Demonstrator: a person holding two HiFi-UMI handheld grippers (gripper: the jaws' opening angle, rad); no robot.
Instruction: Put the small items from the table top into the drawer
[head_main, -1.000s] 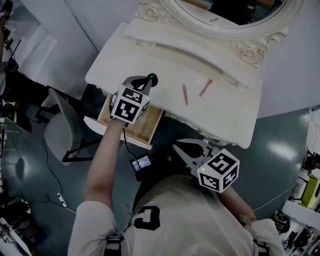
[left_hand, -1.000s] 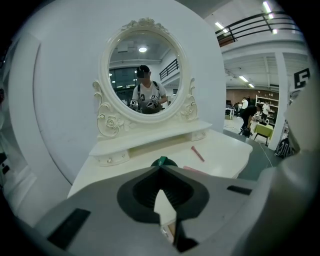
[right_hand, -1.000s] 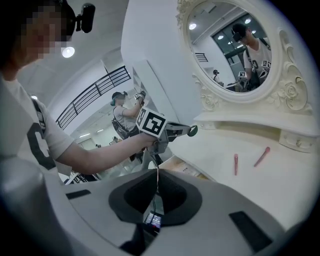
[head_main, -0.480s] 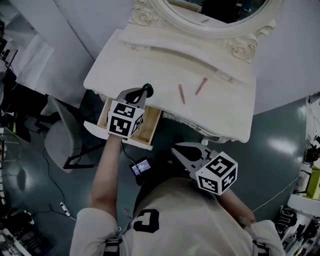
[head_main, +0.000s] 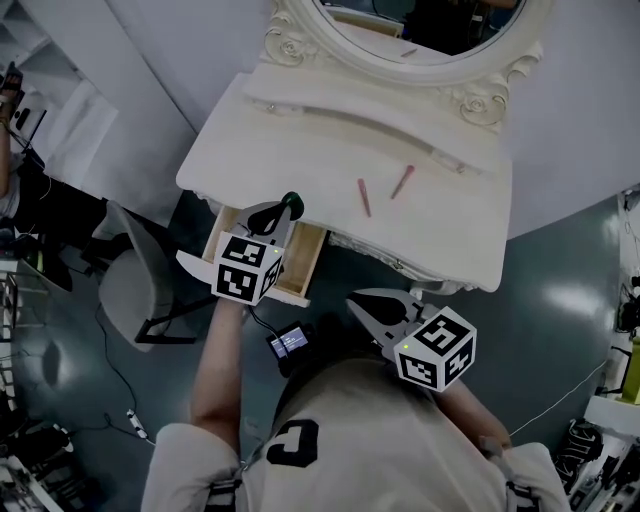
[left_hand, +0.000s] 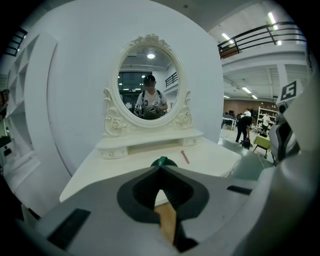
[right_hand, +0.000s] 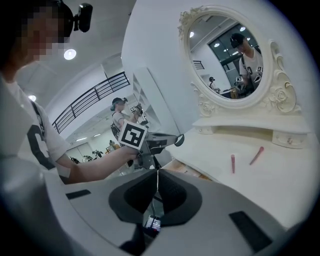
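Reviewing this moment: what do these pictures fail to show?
- Drawer contents: head view, the left gripper and its cube cover most of it.
- Green item: left gripper view, shut fingers hide all but its top; kind unclear.
- Two pink sticks: too small in every view to identify.
- Mirror: head view, top cut off by the edge.

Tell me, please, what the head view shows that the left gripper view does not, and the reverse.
Head view alone: the grey chair on the floor, a small lit screen, and two pink sticks rather than one. Left gripper view alone: the person reflected in the mirror and people in the hall beyond. Both: the white dressing table, the left gripper shut on a small green item.
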